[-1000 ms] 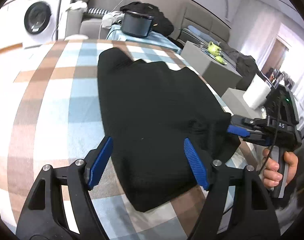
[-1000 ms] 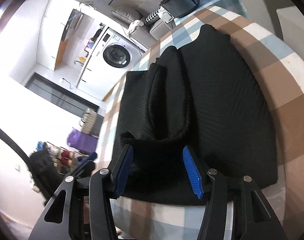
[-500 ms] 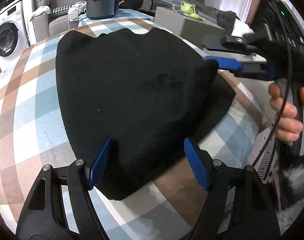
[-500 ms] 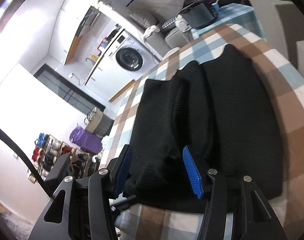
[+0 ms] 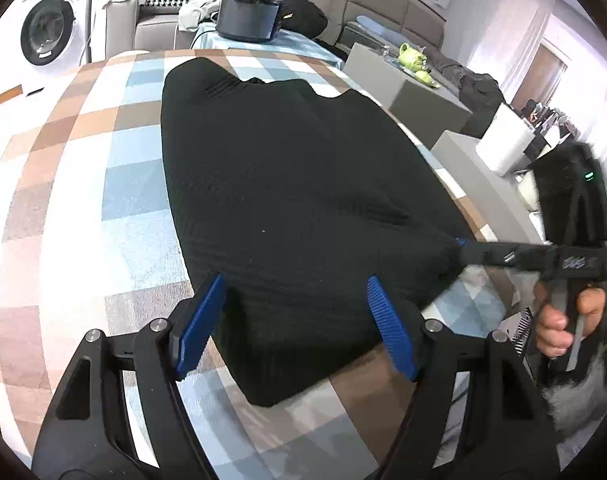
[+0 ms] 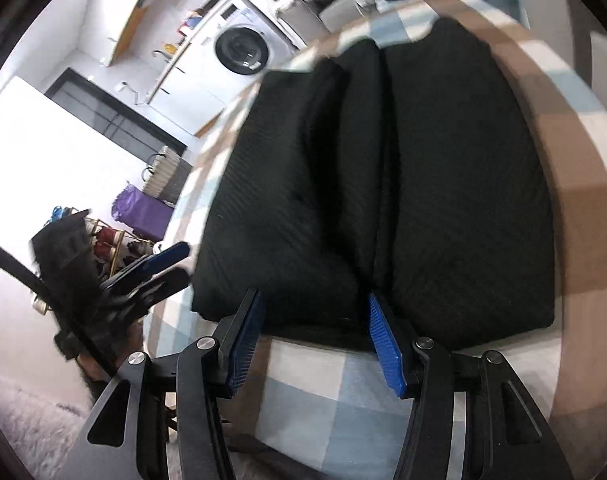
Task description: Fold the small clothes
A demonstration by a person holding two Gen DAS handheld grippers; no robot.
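— What do the tools look like?
— Each is matte black. The left gripper [image 5: 295, 320] has two ribbed blue pads [image 5: 389, 332] on black linkage arms with triangular cut-outs, pinned by silver round-headed screws [image 5: 430, 325].
— And the other?
— The right gripper [image 6: 315, 340] is built the same. Seen from the left wrist, its body carries a small green light [image 5: 589, 176], a pale marking [image 5: 574, 263] and a grey trigger under the hand [image 5: 559, 320].

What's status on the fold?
Left claw open, straddling garment's near edge. Right claw open at the near hem, sleeves folded in. Garment flat on checked table. Nothing in the way.
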